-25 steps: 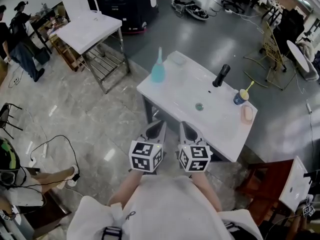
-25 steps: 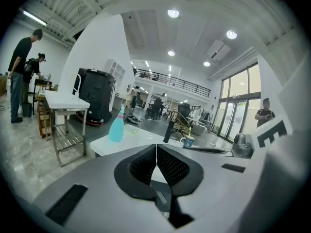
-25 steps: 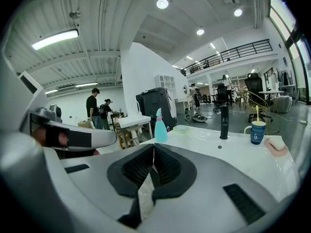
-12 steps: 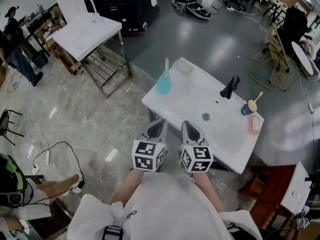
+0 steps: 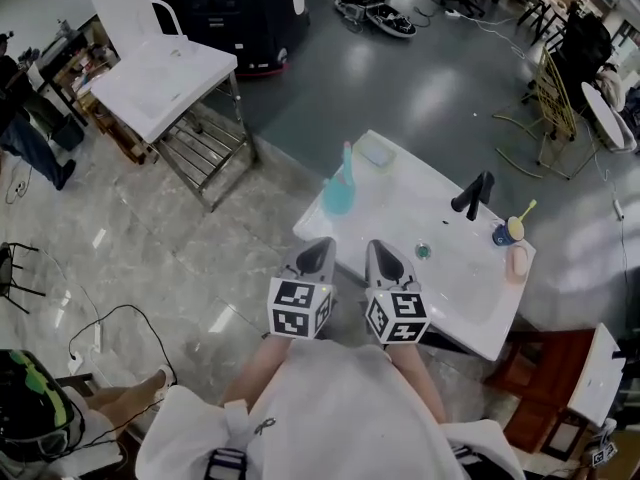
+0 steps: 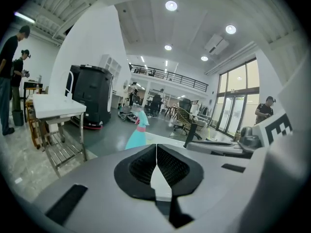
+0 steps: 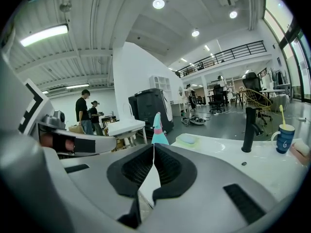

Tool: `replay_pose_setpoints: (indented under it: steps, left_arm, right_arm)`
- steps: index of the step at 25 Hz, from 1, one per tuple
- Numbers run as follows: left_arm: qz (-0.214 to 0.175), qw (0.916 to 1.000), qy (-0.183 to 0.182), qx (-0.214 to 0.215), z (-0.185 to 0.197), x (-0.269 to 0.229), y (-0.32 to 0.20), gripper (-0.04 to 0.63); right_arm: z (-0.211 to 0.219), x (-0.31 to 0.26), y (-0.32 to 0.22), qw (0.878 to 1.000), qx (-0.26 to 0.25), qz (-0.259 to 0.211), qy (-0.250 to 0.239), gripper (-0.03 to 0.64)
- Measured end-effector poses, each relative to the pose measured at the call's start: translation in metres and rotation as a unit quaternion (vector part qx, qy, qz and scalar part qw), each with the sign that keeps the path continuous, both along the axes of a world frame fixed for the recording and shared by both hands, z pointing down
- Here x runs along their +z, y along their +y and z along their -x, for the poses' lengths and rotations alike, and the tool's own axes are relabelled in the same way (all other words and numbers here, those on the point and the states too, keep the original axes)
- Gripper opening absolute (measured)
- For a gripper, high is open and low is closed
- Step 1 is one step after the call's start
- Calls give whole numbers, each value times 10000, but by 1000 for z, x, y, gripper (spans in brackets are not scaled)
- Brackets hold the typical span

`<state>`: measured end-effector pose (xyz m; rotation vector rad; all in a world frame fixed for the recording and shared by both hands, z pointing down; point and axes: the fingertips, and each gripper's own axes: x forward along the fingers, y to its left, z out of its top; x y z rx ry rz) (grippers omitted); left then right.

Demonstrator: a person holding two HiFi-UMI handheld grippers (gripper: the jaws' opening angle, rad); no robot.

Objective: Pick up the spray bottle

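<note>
The person wore a loose white garment, with a black buckle on a strap at its lower left. The left gripper and the right gripper each had a smooth, light grey, tapered shell. Each carried a marker cube, white and printed with black squares. Black ribbed pads lined the jaws, and narrow black slots marked the shell.

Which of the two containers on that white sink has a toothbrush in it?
The small dark blue cup at the right end, near the black tap; the tall turquoise spray bottle holds none.
</note>
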<state>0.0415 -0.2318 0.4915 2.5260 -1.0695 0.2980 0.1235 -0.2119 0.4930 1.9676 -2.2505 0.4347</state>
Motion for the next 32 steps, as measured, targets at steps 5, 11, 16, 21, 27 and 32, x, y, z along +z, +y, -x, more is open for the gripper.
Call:
replay_pose_setpoints:
  steps: [5, 11, 16, 21, 27, 32]
  left_arm:
    - [90, 9999, 84, 11, 9, 5, -26, 26]
    - [157, 9998, 139, 55, 16, 8, -43, 26]
    - [182, 9997, 135, 35, 18, 9, -53, 26]
    - [263, 9994, 236, 1, 17, 13, -61, 26]
    - [237, 9994, 205, -132, 18, 15, -82, 26]
    - [257, 9991, 196, -260, 15, 16, -99, 26]
  right_arm:
    - [6, 5, -23, 9999, 69, 45, -75, 27]
    - [17, 9, -41, 9998, 26, 83, -188, 28]
    - [17, 4, -53, 9998, 62, -21, -184, 28]
    - [12, 8, -65, 9998, -7, -22, -221, 36]
    - [12, 10, -88, 9994, -184, -41, -274, 168]
    - [10, 12, -108, 9988, -395, -13, -286, 214]
